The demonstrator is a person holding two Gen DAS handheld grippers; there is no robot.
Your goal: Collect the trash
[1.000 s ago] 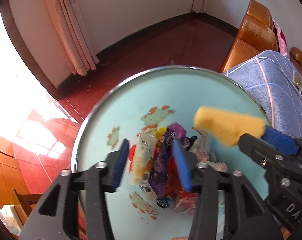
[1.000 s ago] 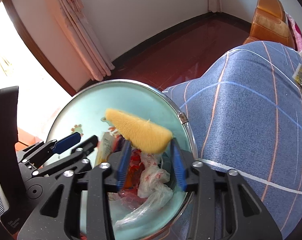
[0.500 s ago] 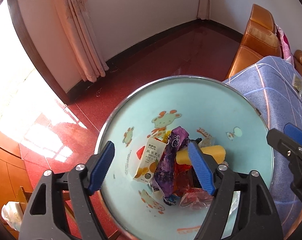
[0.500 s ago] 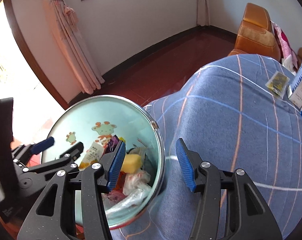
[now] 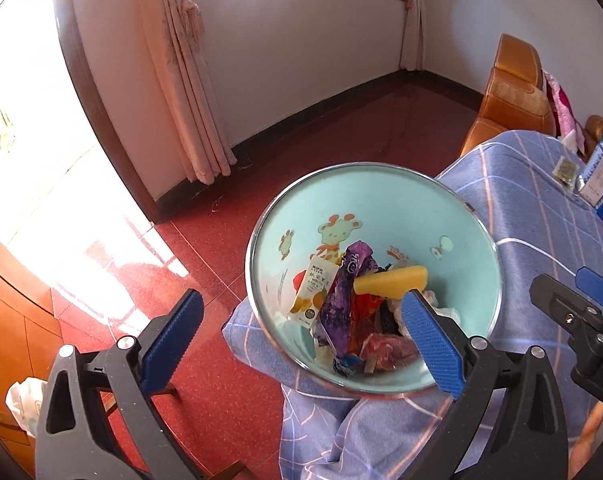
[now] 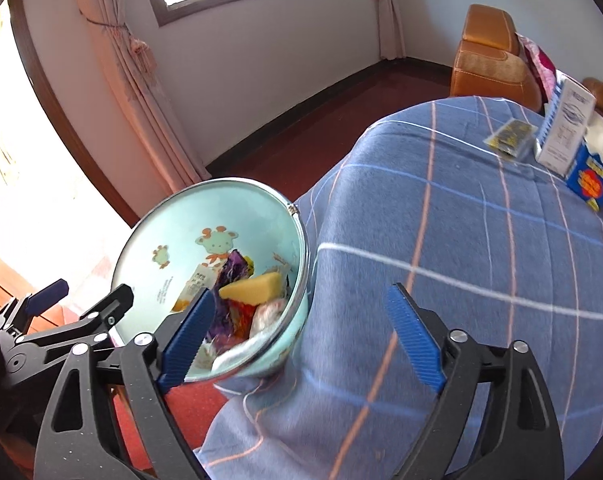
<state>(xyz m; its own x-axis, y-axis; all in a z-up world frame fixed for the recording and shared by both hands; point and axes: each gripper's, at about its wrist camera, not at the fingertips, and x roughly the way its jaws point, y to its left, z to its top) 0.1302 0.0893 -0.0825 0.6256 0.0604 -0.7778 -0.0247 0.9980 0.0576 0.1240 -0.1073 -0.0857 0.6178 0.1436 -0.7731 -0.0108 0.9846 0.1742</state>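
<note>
The left gripper (image 5: 301, 332) stands wide with nothing between its jaws; they have just been opening, and the same goes for the right gripper (image 6: 307, 336), also spread and empty above the edge of the blue checked tablecloth (image 6: 461, 240). Both hang over the pale blue bin (image 5: 381, 200) with its cartoon giraffe, which sits pressed against the cloth's draped edge. Inside it a yellow sponge wedge (image 5: 391, 280) lies on top of a purple wrapper (image 5: 345, 292), a white drink pouch (image 5: 313, 292) and crumpled red and clear plastic.

The drop step looks finished: the trash is in the bin and neither gripper is touching it. More remains on the table, judging from the right wrist view: a small dark packet (image 6: 509, 136), a white carton (image 6: 565, 128) and a blue and red box (image 6: 593, 172) sit at the far side, well apart from the bin.

The next move probably calls for a turn toward those items, with the jaws kept wide and aligned across the flat packet, which will be hard to pinch off soft cloth.
</note>
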